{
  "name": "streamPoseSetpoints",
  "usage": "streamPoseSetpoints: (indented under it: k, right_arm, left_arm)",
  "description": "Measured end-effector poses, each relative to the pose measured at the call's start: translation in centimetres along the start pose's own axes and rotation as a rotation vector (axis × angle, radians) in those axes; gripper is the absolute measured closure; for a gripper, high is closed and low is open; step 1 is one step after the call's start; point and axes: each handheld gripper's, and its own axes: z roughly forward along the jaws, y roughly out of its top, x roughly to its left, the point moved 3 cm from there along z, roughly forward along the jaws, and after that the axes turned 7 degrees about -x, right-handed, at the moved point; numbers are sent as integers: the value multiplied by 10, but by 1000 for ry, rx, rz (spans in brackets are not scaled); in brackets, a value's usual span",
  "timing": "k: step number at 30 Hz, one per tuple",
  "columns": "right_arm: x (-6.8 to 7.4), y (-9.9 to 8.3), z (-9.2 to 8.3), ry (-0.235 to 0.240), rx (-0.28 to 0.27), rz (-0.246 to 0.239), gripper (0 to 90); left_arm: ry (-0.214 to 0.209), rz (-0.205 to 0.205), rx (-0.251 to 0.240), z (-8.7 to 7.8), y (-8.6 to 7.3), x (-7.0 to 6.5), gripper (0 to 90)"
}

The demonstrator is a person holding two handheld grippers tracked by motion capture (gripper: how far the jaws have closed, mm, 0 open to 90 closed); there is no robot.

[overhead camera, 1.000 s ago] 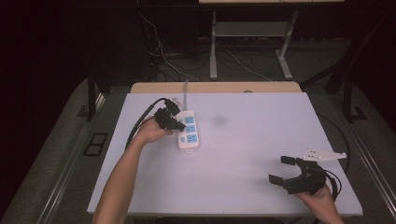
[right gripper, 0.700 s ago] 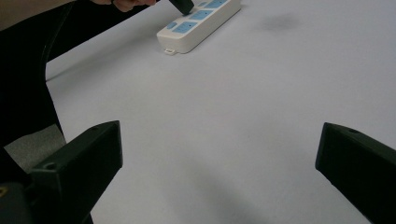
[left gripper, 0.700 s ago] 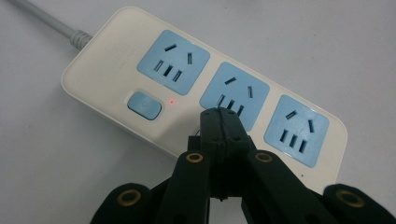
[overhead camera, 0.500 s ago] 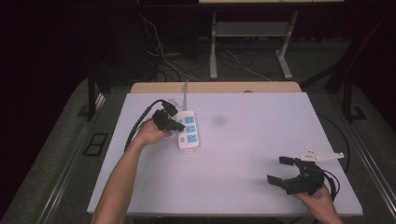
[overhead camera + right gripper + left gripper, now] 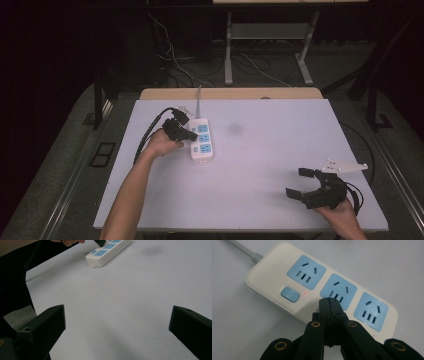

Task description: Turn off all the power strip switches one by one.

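The left tool (image 5: 329, 305) had its two jaws pressed together with nothing between them, making one blunt tip that hung over the near edge of the power strip (image 5: 322, 292), just short of the middle socket (image 5: 338, 291). The blue switch (image 5: 290, 294) sat to the left of that tip, with a small red light (image 5: 305, 292) glowing just beside it, so the strip looked live. Seen from above, the same left tool (image 5: 181, 131) reached in from the strip's left side, where the strip (image 5: 201, 140) lay flat on the worktop (image 5: 280, 145) with its grey cord (image 5: 198, 100) running away from the person. The step in hand looked like pressing the switch with the closed tip, and whether the tip was touching the casing could not be told. The next move would call for sliding the tip left onto the switch and pushing straight down without shoving the strip along. The right tool (image 5: 301, 183) rested well apart at the worktop's near right corner, jaws spread wide and empty, the strip (image 5: 109, 252) far ahead of it.
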Motion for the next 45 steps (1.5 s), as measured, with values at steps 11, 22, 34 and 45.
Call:
streamPoseSetpoints:
  k: [11,22,34,45]
  right_arm:
    - [-1,0,1,-2,5,3,4]
    - [-3,-1,2,-8,5,9,4]
    - [-4,-1,0,-12,1,11,4]
    - [-4,0,0,-12,1,12,4]
  left_arm:
    - [18,-13,-16,0,-1,-2,895]
    - [28,26,3,-1,13,-7,892]
    - [72,46,2,-16,28,3,892]
    - [76,56,-5,-14,38,7,892]
